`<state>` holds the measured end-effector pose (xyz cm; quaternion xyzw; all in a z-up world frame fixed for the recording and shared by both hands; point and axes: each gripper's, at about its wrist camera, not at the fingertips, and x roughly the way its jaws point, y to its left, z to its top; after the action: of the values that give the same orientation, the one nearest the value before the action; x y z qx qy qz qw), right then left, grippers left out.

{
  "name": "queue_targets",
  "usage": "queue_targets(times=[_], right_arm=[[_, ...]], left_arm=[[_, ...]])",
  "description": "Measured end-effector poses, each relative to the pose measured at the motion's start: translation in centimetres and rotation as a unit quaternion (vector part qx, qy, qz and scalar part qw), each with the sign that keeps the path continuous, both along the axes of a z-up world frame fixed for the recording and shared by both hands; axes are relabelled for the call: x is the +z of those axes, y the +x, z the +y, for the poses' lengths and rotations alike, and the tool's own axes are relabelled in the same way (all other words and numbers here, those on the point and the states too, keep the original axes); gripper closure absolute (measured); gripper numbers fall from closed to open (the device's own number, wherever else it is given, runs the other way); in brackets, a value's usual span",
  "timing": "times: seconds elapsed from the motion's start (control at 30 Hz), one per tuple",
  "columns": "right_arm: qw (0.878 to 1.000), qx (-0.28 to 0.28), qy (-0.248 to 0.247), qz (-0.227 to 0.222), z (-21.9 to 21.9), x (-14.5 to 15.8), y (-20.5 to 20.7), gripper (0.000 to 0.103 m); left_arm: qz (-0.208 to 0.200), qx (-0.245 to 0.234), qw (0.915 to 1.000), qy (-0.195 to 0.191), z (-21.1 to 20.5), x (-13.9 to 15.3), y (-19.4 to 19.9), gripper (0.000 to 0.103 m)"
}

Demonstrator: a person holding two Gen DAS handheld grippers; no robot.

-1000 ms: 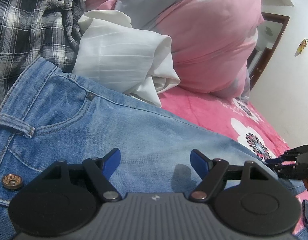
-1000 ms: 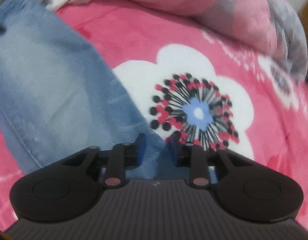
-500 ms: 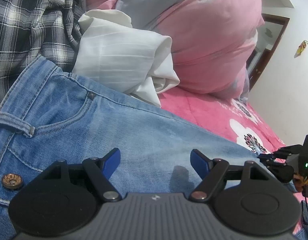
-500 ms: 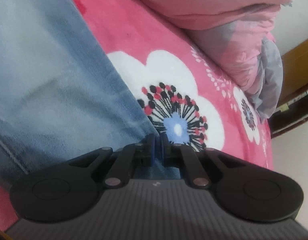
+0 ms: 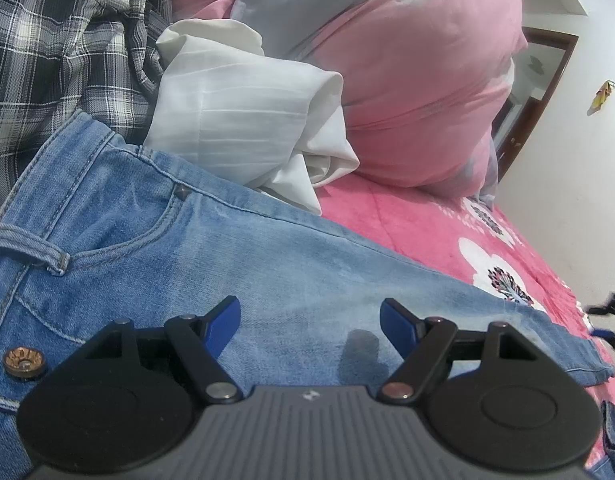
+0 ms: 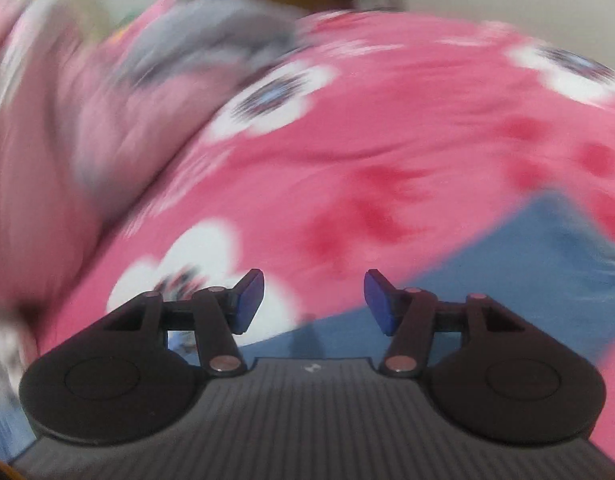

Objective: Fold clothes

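Now the pink flowered bed (image 5: 447, 216) fills both views, with the blue jeans (image 5: 235, 264) spread across the lower left of the left view, waistband at far left. Left claw (image 5: 309, 318) hangs over the denim, jaws wide, nothing between them. Right claw (image 6: 313, 300), in a blurred frame, has just been opening, jaws apart and empty, a jeans corner (image 6: 527, 264) at lower right.

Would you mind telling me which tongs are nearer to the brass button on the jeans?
Left. The left tongs hover open over the jeans near the waistband, with the brass button close at their left. The right tongs are open far off past the leg end.
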<state>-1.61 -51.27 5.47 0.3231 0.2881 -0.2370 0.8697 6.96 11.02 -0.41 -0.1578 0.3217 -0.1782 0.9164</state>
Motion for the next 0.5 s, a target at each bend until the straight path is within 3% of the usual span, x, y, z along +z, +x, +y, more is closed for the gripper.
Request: queue_targets(times=[0.13,0.27,0.37,0.5], right_arm=[[0.992,-0.120,0.041,-0.019,-6.3,-0.9,-8.0,0.048],[0.967,-0.208,0.139,-0.045,-10.3,-3.7,-14.3,0.048],[0.963,-0.206,0.162,-0.058,-10.8,-5.2,-15.1,0.048],[0.976,-0.163,0.140,-0.044,-10.1,-5.2,-12.9,0.056]], left_arm=[[-0.001,-0.001,1.0000,0.003,-0.1,0.0,0.1,0.024],[-0.004,-0.003,1.0000,0.008,-0.3,-0.1,0.0,0.024],[-0.005,-0.003,1.0000,0.008,-0.3,-0.1,-0.1,0.023],[-0.006,-0.003,0.9999,0.008,-0.3,-0.1,-0.1,0.023]])
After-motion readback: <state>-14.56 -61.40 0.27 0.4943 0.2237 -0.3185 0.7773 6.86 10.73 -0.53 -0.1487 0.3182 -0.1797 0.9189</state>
